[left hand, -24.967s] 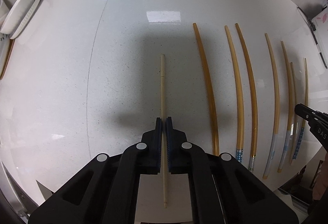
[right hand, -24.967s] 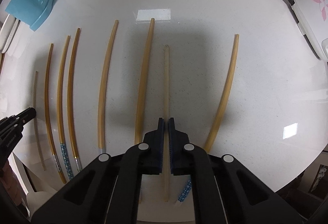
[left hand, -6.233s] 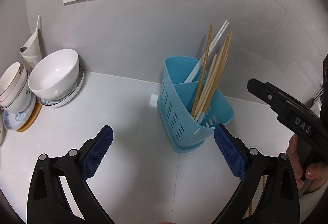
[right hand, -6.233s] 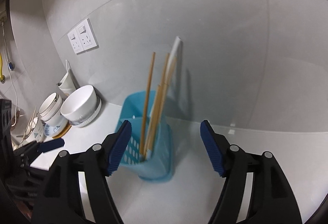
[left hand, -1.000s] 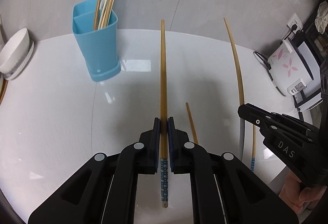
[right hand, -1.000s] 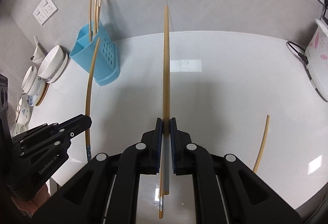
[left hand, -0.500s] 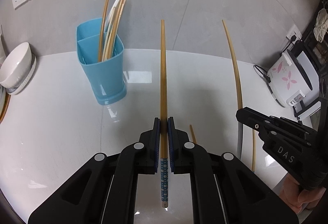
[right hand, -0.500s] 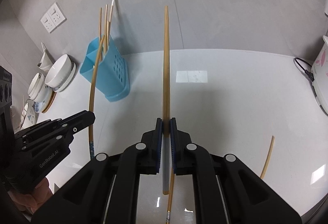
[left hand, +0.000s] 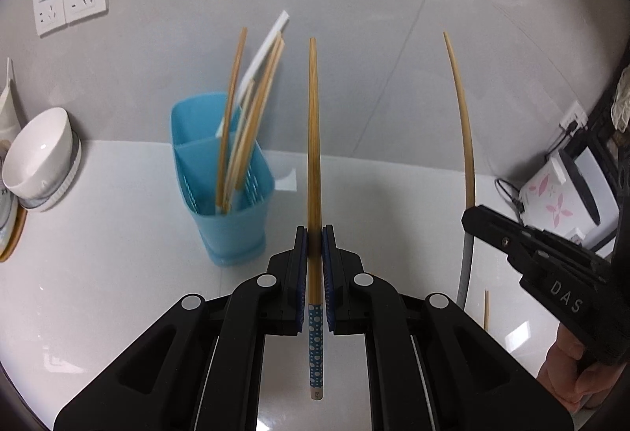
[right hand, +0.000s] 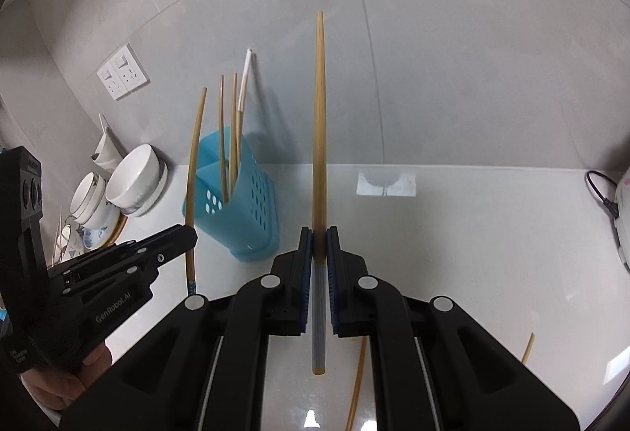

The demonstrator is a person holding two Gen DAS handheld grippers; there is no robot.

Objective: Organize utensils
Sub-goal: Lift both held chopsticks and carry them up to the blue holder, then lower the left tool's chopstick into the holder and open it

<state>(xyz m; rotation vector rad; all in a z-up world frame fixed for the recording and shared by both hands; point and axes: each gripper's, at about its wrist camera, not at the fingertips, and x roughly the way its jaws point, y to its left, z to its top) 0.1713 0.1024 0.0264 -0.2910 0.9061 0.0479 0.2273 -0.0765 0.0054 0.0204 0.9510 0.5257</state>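
Note:
My left gripper is shut on a wooden chopstick with a blue dotted end, held pointing up and forward above the counter. My right gripper is shut on a wooden chopstick with a grey ribbed end, also pointing up. The blue utensil holder stands ahead and to the left, with several chopsticks leaning in its rear compartment. In the right wrist view the holder is left of my fingers. Each gripper shows in the other's view, the right and the left.
White bowls are stacked at the far left by the wall. A white appliance with pink flowers and its cord sit at the right. Two loose chopsticks lie on the white counter near me. Wall sockets are above.
Both grippers have tilted up and moved closer to the blue holder, each still gripping its chopstick. The holder now looks larger and nearer.

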